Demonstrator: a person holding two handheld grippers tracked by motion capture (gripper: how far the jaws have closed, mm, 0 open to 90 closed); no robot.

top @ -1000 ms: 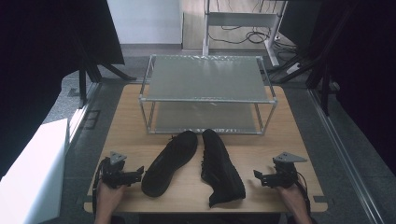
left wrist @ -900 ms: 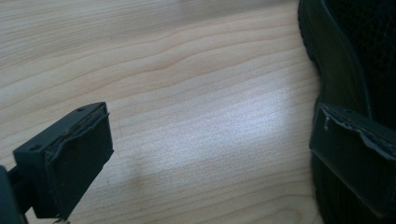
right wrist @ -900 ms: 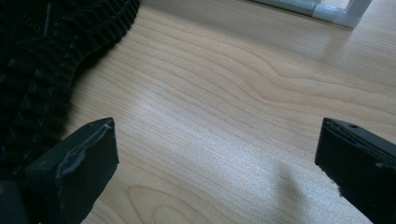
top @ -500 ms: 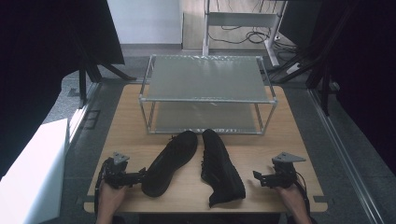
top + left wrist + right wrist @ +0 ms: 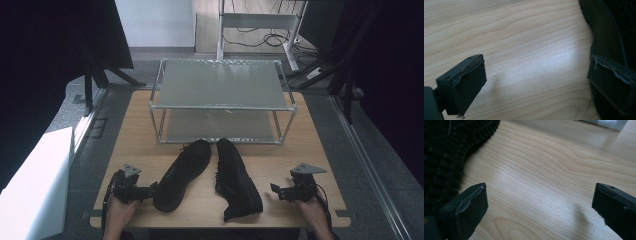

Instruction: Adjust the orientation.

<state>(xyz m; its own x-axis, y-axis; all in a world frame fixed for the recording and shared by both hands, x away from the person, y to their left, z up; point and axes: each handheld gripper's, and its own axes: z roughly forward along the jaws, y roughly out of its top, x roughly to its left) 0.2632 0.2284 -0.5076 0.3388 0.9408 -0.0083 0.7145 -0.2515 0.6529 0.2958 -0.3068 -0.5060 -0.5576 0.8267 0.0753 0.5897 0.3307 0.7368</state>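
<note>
Though dim, black shoes (image 5: 237, 178) seem unbranded.

The left gripper (image 5: 154, 188) is a small black assembly with a grey three-cornered plate on top and a dark cable looping behind the hand that grips it. In the left gripper view its jaws are blocky black bars faced with dark rubbery pads, the pad edges frayed and peeling, and a tiny screw hole sits on top of one bar. The right gripper (image 5: 274, 190) is built alike: black body, grey three-cornered plate, black cable curving past the wrist, worn pads, small screw holes.
</note>
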